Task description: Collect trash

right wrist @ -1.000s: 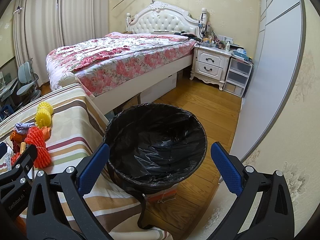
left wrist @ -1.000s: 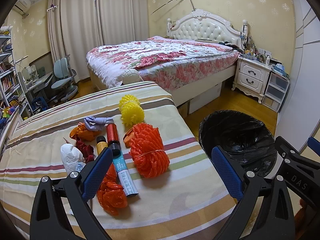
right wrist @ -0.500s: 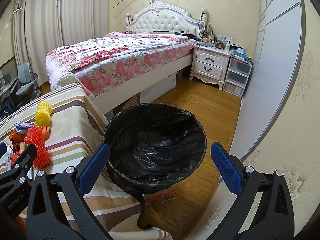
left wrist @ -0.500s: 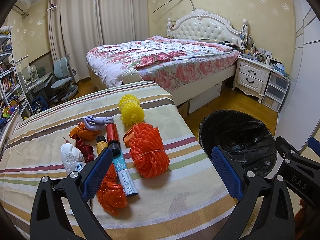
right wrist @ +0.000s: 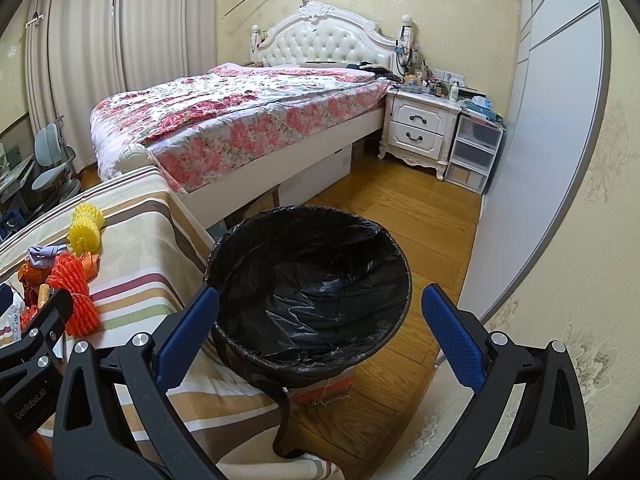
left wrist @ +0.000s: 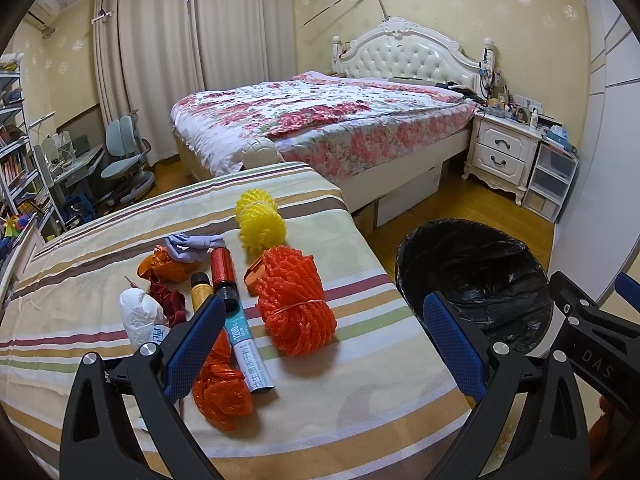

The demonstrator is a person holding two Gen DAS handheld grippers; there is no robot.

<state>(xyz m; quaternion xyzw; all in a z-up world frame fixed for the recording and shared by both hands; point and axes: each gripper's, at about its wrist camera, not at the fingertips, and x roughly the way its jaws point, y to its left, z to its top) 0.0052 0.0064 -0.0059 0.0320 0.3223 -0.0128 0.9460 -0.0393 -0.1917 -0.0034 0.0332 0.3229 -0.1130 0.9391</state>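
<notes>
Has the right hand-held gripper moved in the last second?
No. The right hand-held gripper frames the black-lined bin exactly as before, open and empty.

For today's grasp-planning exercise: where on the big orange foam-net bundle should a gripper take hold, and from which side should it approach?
Probably grip the orange foam-net bundle at its waist, where a thin band cinches it narrower than the puffy ends. Come down from above with the open left gripper, fingers straddling the band. Its right side is bare striped cloth; the tube lies close on its left.

A floral-quilted bed (left wrist: 320,120) stands beside a white nightstand (left wrist: 504,152) and beige curtains (left wrist: 160,40)
</notes>
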